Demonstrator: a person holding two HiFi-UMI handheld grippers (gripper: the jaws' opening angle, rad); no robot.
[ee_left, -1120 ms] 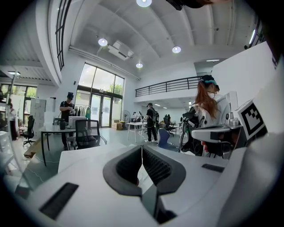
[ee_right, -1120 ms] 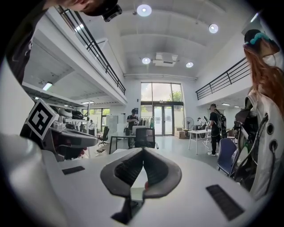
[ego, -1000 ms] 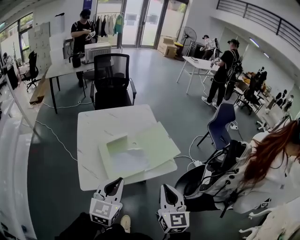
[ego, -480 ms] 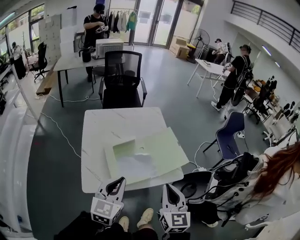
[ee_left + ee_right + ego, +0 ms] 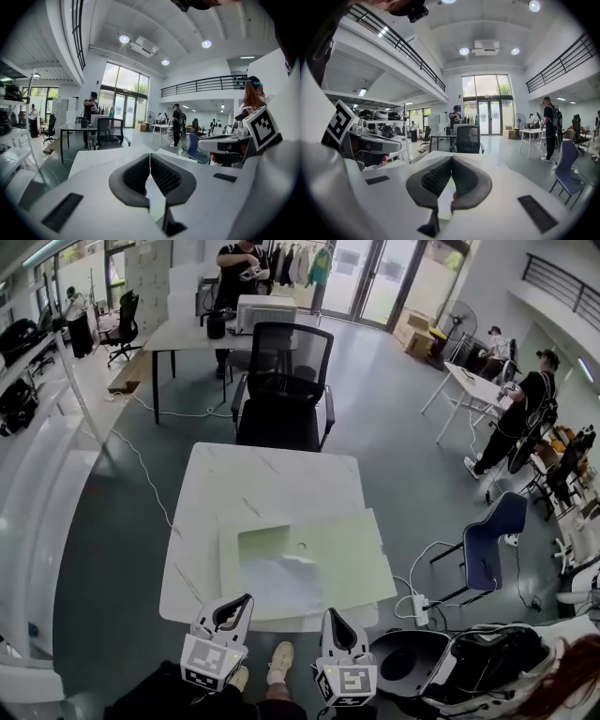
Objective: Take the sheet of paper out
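In the middle of the head view stands the white table (image 5: 281, 479), and we place everything else by it. On its near half lies a pale green folder (image 5: 342, 554), reaching the table's near right corner. The sheet of paper (image 5: 278, 582), white and slightly rumpled, rests on the folder's near left part, close to the table's front edge. We cannot tell whether any edge of it is tucked under the small raised green flap (image 5: 265, 542) just behind it. The left gripper (image 5: 241, 600) and the right gripper (image 5: 333, 615) hang side by side at the table's front edge, apart from the sheet. A black office chair (image 5: 284, 381) stands at the table's far side and a blue chair (image 5: 487, 542) off to its right.

In the left gripper view, we see the ribbed pads (image 5: 165, 176) meeting at their tips with nothing held between them. The table top stretches beyond them.

In the right gripper view, the jaws are likewise pressed together and empty. The table lies ahead, with the black chair past its far edge.
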